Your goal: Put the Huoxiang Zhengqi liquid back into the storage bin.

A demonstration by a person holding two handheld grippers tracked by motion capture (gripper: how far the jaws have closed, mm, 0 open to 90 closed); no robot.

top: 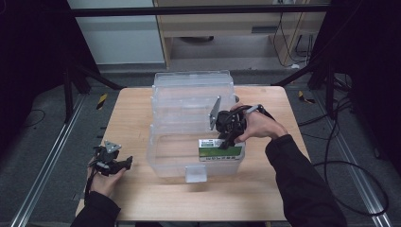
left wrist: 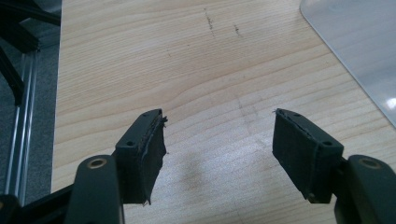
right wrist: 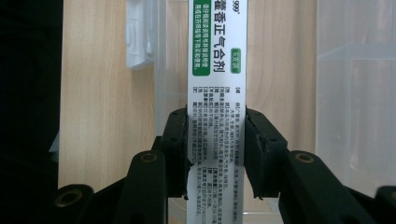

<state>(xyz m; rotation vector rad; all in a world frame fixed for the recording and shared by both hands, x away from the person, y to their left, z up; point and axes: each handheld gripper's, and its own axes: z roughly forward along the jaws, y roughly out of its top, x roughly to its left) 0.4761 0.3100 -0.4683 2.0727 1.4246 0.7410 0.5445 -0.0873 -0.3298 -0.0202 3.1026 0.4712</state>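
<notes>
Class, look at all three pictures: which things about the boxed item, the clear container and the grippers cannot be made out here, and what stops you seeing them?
- Green and white box: both ends cut off by the right gripper view's top and bottom edges.
- The box's print: too small in the high view.
- Whether the box touches the clear container's floor: hidden by the right gripper and hand.
- Left gripper: jaws apart over the table; body cut off below.

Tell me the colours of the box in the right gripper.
White with green panels and dark print; the box shows best in the right gripper view.
</notes>
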